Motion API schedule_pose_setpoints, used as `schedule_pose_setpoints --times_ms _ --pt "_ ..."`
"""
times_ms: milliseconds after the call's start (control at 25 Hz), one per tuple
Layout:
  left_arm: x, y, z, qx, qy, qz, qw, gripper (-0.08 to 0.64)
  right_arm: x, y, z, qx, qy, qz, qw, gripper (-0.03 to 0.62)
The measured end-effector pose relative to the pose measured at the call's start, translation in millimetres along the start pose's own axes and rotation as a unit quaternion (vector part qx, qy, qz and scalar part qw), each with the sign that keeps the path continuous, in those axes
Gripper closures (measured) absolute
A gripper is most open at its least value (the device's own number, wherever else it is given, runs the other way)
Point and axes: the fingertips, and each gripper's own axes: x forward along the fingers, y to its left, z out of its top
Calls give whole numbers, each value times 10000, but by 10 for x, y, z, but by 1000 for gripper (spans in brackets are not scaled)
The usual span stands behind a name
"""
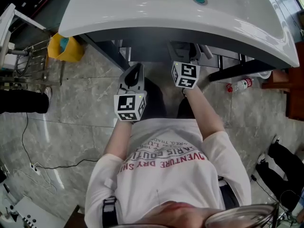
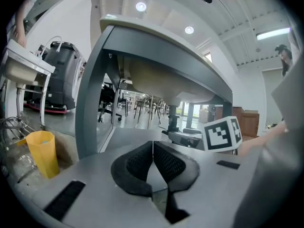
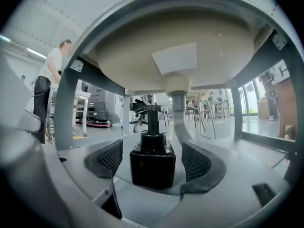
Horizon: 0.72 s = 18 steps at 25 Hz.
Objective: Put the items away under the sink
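Observation:
A black square bottle with a pump top [image 3: 153,163] stands upright between the jaws of my right gripper [image 3: 153,156]. The jaws are open, with a small gap between each pad and the bottle. It sits under the white sink [image 1: 156,8], in front of the drainpipe [image 3: 178,106]. In the head view the sink rim hides the bottle. My left gripper [image 2: 153,148] is shut on nothing and hangs just left of the right one, near the sink's front edge, with its tips [image 1: 135,71] pointing under the sink.
A yellow bin [image 1: 65,46] stands on the floor to the left of the sink's grey frame leg [image 2: 90,99]. A red and white bottle [image 1: 240,85] lies on the floor at the right. Metal racks [image 1: 28,56] stand at far left.

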Motion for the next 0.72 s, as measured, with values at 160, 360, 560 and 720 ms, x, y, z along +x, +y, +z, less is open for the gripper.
schedule_pose_setpoints --times_ms 160,360,560,720 --pt "77 -206 53 30 -91 -170 9998 532 -427 77 26 98 -19 288 9995 235" --pt "193 -559 65 -62 -252 -425 9988 532 -835 -15 51 538 -277 429 9972 535" --pt "311 -900 -18 -84 -8 -704 9975 532 -1040 -124 170 849 -217 714 9936 566" --pt "257 -1085 32 -456 428 -749 9952 532 -1215 -159 437 905 -41 864 9921 566"
